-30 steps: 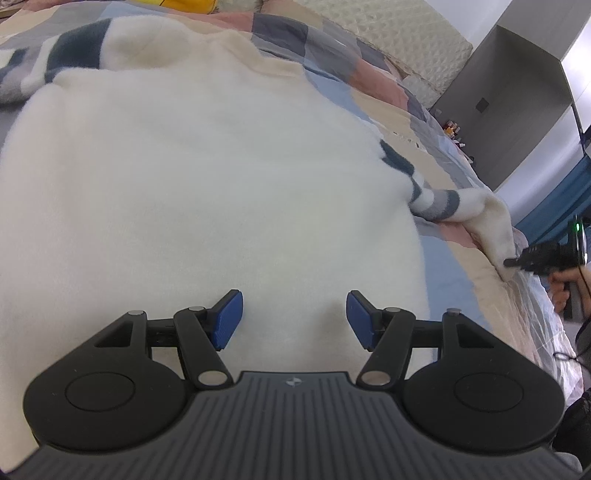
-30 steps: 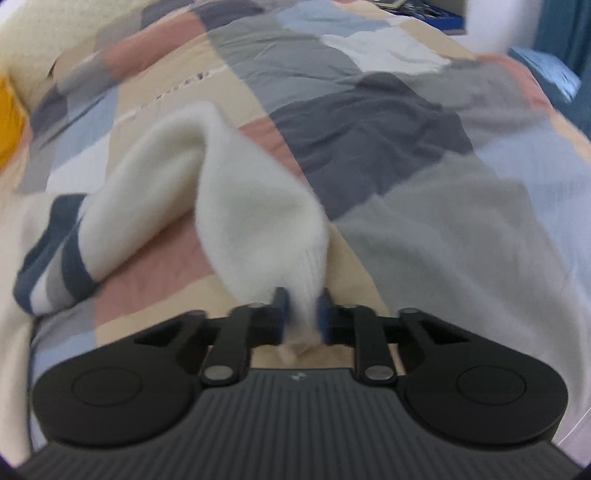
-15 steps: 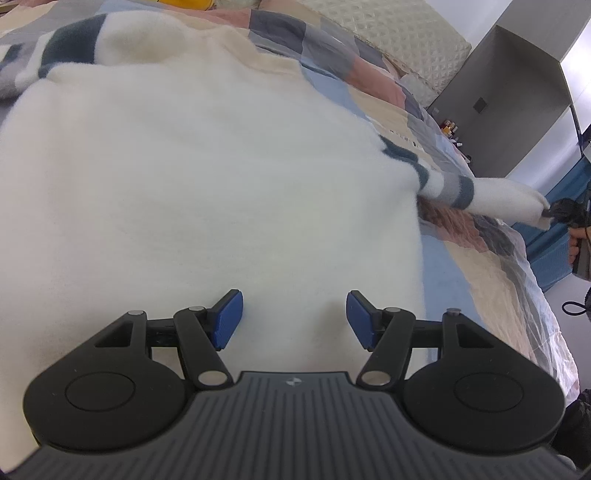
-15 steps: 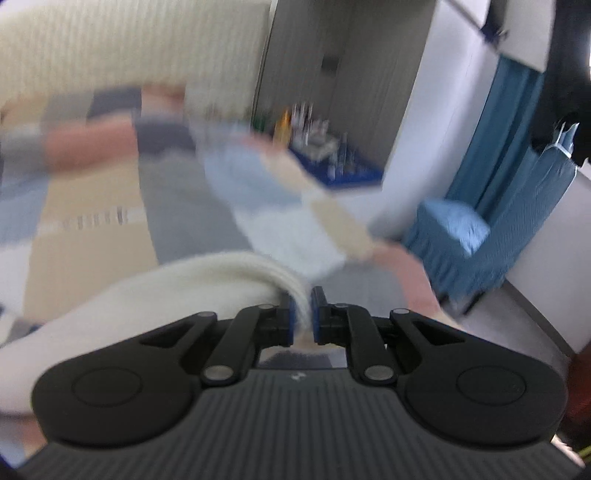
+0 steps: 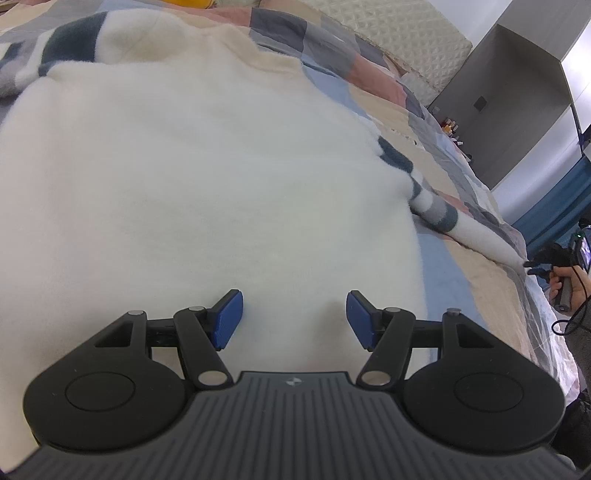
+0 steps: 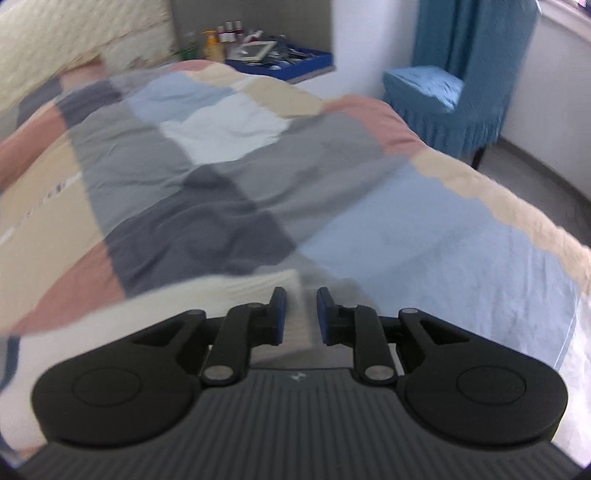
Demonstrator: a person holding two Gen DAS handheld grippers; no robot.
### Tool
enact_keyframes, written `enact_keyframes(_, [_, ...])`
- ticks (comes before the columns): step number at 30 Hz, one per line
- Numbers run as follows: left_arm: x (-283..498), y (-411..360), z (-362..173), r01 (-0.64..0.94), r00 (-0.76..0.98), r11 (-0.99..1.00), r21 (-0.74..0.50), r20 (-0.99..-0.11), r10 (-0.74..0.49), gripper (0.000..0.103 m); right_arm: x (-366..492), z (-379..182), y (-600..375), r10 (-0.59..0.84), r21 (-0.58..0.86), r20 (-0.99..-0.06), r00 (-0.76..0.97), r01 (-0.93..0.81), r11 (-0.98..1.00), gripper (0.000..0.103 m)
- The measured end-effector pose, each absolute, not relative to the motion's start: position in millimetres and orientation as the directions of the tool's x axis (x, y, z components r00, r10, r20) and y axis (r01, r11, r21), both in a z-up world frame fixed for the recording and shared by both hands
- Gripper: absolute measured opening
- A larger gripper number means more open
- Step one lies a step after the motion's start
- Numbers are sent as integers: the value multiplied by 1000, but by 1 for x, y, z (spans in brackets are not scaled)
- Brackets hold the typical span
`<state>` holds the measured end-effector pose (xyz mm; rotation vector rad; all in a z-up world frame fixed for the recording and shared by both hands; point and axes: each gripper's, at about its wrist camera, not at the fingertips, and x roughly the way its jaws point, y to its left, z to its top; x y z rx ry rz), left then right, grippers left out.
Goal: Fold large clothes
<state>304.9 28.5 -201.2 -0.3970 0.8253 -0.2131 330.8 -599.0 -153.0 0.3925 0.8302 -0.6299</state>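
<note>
A large fluffy white sweater (image 5: 207, 177) lies spread flat on the bed. My left gripper (image 5: 294, 317) hovers open just over its lower body, nothing between the blue pads. The right sleeve (image 5: 443, 214), banded in dark blue and grey, stretches out to the right across the quilt. Its cuff end lies just before my right gripper (image 5: 532, 267). In the right wrist view the right gripper (image 6: 299, 314) is opening. The white sleeve (image 6: 184, 302) lies to the left of the gap, ending at the left pad, and neither pad presses on it.
A patchwork quilt (image 6: 221, 166) in grey, blue, pink and beige covers the bed. A padded headboard (image 5: 406, 33) and grey cabinet (image 5: 509, 99) stand beyond. A blue-covered chair (image 6: 443, 96) and a tray of bottles (image 6: 280, 59) are past the bed's far side.
The right gripper pulled the sleeve out straight to the right, then its jaws parted off the cuff. The sleeve now lies on the quilt. The left gripper stayed still.
</note>
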Motion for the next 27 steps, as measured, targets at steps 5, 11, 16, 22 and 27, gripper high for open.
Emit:
enact_keyframes(5, [305,26,-201,29,662,909,-416,-674,-329,68,311,-149,-615,-270,293,-725,634,638,712,54])
enact_keyframes(11, [303,25,-202,29,663,911,-410,-675,-325,68,292,-158,-601,-251,330,-642,725,557,762,61])
enact_keyframes(16, [303,25,-202,30,663,911,-411,-674,-326,68,281,-187,-596,-190,380,-634,750,516,768,50])
enact_keyframes(22, [304,24,-202,24,660,914,-406,-680,-319,68,284,-195,-590,-142,426,-582,801,449,785,34])
enact_keyframes(27, [307,20,-202,14,658,917,-399,-687,-309,68,284,-176,-587,-155,437,-524,838,421,795,12])
